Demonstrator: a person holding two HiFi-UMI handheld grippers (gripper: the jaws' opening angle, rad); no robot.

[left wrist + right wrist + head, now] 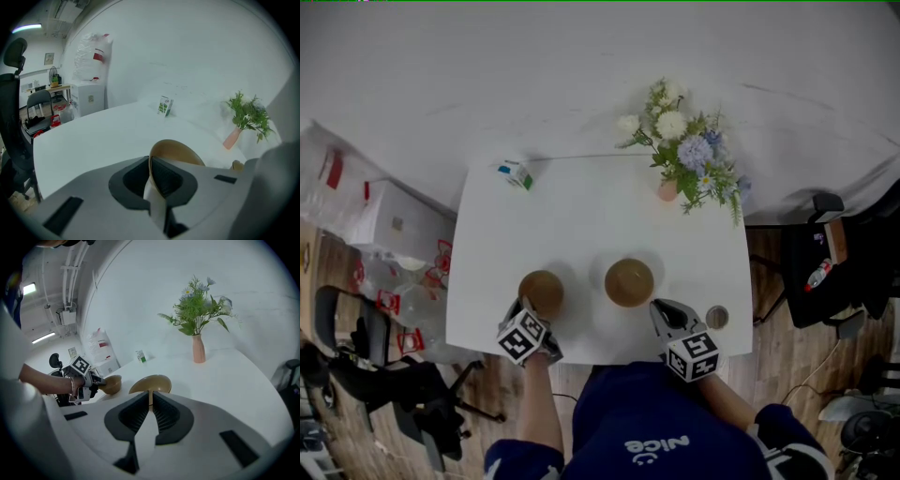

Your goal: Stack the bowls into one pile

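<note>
Up front, each claw [531, 307] [660, 308] grips a bowl [544, 286] [629, 279] (vase [667, 190] holds flowers [686, 145]).

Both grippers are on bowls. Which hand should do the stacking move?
Left, probably: left gripper clamps the rim of the left bowl, which looks smaller; right gripper pinches the right bowl, a steady base.

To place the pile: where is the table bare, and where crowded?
Bare: the middle of the table, from carton and vase down to left bowl and right bowl. Crowded: the near edge, where left gripper and right gripper grip them, a small round thing beside.
</note>
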